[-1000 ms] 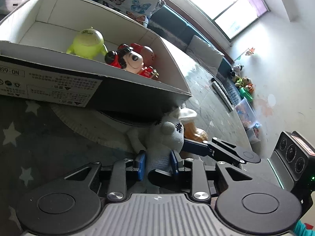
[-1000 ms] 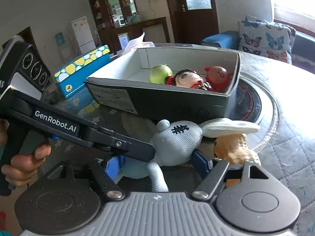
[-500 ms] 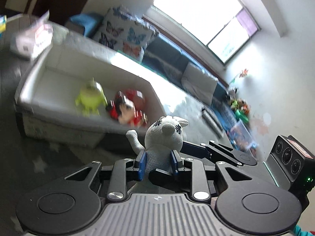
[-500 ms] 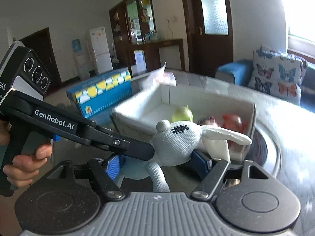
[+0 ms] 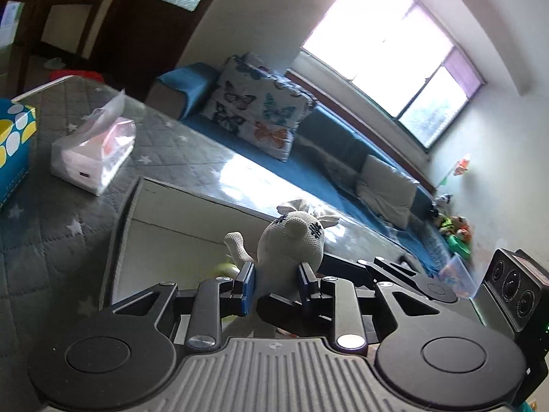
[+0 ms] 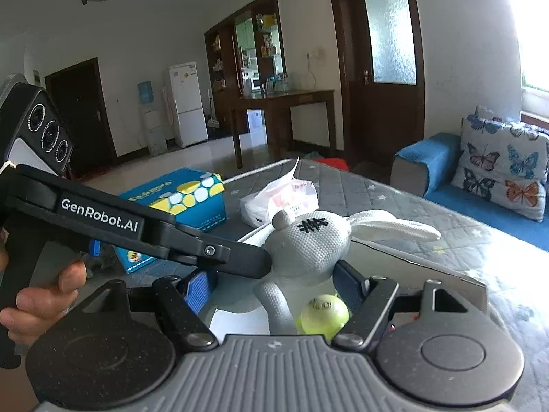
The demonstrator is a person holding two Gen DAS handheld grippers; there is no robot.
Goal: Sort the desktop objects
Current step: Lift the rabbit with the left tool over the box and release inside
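Lifted since a second ago, when it lay on the table against the box's outer wall, the rabbit (image 5: 291, 240) now hangs above the open box (image 5: 178, 219), clamped at its body between the blue pads of the left gripper (image 5: 276, 281). From the right wrist view, the left gripper (image 6: 260, 262) reaches in from the left edge, a hand (image 6: 41, 295) wrapped around its handle, and meets the rabbit (image 6: 308, 247) at its side. The right gripper (image 6: 274, 288) stands wide, its pads (image 6: 197, 290) to either side of the toy; whether they touch it cannot be told. Below the rabbit, a green toy (image 6: 324, 314) sits inside the box (image 6: 446, 269), close to its near wall. Beyond the box's far edge, a tissue pack (image 5: 92, 152) rests on the grey starred table (image 5: 44, 213), with a blue box (image 5: 13, 147) at the table's left edge. A butterfly cushion (image 5: 257, 110) lies on the sofa behind.
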